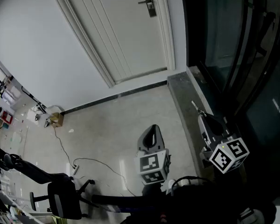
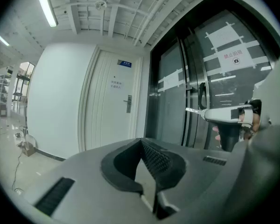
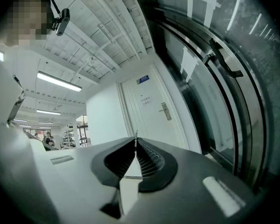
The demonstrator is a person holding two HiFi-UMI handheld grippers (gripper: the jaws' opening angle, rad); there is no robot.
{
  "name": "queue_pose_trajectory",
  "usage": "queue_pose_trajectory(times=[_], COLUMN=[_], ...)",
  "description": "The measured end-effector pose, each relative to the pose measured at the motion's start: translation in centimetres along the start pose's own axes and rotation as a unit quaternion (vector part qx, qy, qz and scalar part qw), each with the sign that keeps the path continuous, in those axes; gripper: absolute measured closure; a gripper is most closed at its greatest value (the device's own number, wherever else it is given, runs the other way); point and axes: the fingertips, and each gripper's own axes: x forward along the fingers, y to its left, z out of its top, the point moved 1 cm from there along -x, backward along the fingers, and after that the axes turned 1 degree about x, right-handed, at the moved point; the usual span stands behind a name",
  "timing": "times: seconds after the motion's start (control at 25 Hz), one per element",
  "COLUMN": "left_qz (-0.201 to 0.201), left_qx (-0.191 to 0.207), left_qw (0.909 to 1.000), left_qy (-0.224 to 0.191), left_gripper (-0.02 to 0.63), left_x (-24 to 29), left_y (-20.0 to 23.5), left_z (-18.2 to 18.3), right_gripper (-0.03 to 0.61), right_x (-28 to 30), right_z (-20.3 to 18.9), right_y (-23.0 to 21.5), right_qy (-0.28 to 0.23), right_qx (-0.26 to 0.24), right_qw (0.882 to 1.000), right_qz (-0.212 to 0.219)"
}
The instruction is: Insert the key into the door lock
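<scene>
**Approach stage.** A thin silver metal key (image 1: pixel 195 107) is held pinched between the closed jaws of the right gripper (image 1: pixel 201 116), with its blade projecting forward. The silver lever-handle door lock (image 1: pixel 149 3) on the white panelled door (image 1: pixel 126 36) lies well apart from the key, across the pale tiled floor (image 1: pixel 121 125). The left gripper (image 1: pixel 152 130) is carried with its jaws pressed together on nothing. For clean insertion, the door should be approached first, and the blade then levelled and aligned with the keyhole, which is too small to be made out here.
</scene>
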Motion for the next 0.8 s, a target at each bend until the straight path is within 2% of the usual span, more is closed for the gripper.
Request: queue_pose_trajectory(times=[0.52,0.8], left_qz=[0.005,0.019], left_qx=[0.004,-0.007], left_qw=[1.0000,0.9997], left_qy=[-0.001,0.011], left_gripper=[0.612,0.612], left_x=[0.7,0.4], left_y=[0.2,1.8], left_z=[0.3,-0.2], right_gripper=[0.566,0.566], right_x=[0.9,2.1], right_z=[0.1,-0.3], right_y=[-0.4,0.1], right_qy=[0.001,0.011], right_qx=[-0.002,-0.015], right_qw=[1.000,1.000], right_qz=[0.004,0.004])
